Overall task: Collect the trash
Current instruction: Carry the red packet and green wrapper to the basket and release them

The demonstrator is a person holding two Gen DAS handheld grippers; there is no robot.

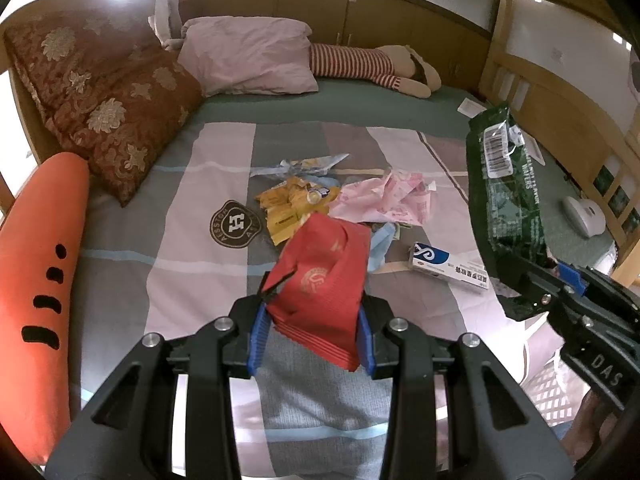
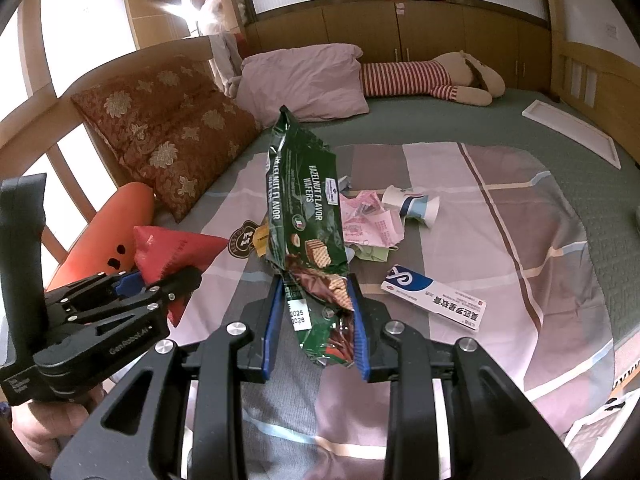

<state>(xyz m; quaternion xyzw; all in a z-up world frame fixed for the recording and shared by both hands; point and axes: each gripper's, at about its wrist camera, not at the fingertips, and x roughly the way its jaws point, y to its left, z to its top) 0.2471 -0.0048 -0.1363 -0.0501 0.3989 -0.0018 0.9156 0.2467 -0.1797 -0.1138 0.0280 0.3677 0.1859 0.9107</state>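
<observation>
Left wrist view has the left gripper with its jaws clamped on a red packet, which sticks up and forward between the blue pads. Just past the jaws, the rest of the trash lies on the bed: yellow wrappers, crumpled pink paper and, ahead to the right, a blue-and-white box. Off to the right, the right gripper comes in from the side holding a green wafer bag, barcode side showing.

Right wrist view gives you the bag's front, reading "hazelnut flavor wafers". The jaws are closed on its crumpled lower end and it stands tall above them. This view also picks up a squashed paper cup beyond the jaws, next to the pink paper, which the left camera doesn't show. The left gripper sits off to the left with the red packet, a hand below it. The orange carrot pillow is far left of the left jaws.
</observation>
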